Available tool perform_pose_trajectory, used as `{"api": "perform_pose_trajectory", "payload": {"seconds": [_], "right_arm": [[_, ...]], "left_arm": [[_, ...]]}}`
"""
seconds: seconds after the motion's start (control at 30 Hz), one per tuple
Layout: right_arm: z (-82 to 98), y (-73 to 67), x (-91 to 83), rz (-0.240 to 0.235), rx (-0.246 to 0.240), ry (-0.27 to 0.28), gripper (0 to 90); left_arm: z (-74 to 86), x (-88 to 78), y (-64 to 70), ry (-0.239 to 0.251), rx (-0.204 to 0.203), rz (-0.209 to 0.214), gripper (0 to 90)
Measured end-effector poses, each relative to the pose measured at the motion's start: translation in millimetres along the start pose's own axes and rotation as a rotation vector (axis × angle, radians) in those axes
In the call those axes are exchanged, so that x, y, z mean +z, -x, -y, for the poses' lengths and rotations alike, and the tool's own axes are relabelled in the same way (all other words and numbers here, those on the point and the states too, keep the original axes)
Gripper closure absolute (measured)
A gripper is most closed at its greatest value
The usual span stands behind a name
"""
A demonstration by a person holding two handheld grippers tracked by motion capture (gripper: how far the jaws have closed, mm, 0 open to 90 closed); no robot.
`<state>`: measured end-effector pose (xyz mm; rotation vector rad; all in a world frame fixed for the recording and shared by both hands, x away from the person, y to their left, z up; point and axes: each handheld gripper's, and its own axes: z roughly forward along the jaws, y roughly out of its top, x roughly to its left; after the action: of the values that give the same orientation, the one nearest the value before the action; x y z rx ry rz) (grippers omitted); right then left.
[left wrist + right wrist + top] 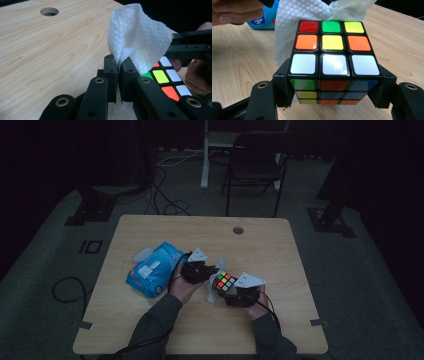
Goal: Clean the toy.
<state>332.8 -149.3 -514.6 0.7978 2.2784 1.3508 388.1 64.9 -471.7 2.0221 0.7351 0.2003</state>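
A scrambled puzzle cube (pixel 332 62) with coloured stickers is clamped between the jaws of my right gripper (pixel 333 86), which is shut on its two sides. From above the cube (pixel 224 281) sits just left of my right gripper (pixel 231 292). My left gripper (pixel 118 67) is shut on a white tissue (pixel 137 40), pinching its lower fold while the rest stands up against the cube (pixel 166 77). The tissue (pixel 294 27) hangs behind and to the left of the cube. In the high view my left gripper (pixel 212 271) meets the cube near the table's middle.
A blue tissue pack (pixel 154 269) lies on the wooden table (pixel 150 330) to the left of my hands. A round cable hole (pixel 238 230) is near the far edge. A dark chair (pixel 255 165) and cables stand on the floor beyond.
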Motion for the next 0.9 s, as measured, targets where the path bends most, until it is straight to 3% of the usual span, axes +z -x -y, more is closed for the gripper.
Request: {"api": "perform_pose_trajectory", "payload": {"seconds": [0.5,0.9], "right_arm": [[-3.0,2.1,-7.4,0.008,-0.002,0.037,34.4],[-3.6,3.9,-9.4,0.008,0.002,0.043,34.4]], "left_arm": [[14.2,9.8,-3.7,-0.056,-0.017,0.002,86.5],[16.4,9.7,-4.2,-0.062,-0.025,0.01,86.5]]}}
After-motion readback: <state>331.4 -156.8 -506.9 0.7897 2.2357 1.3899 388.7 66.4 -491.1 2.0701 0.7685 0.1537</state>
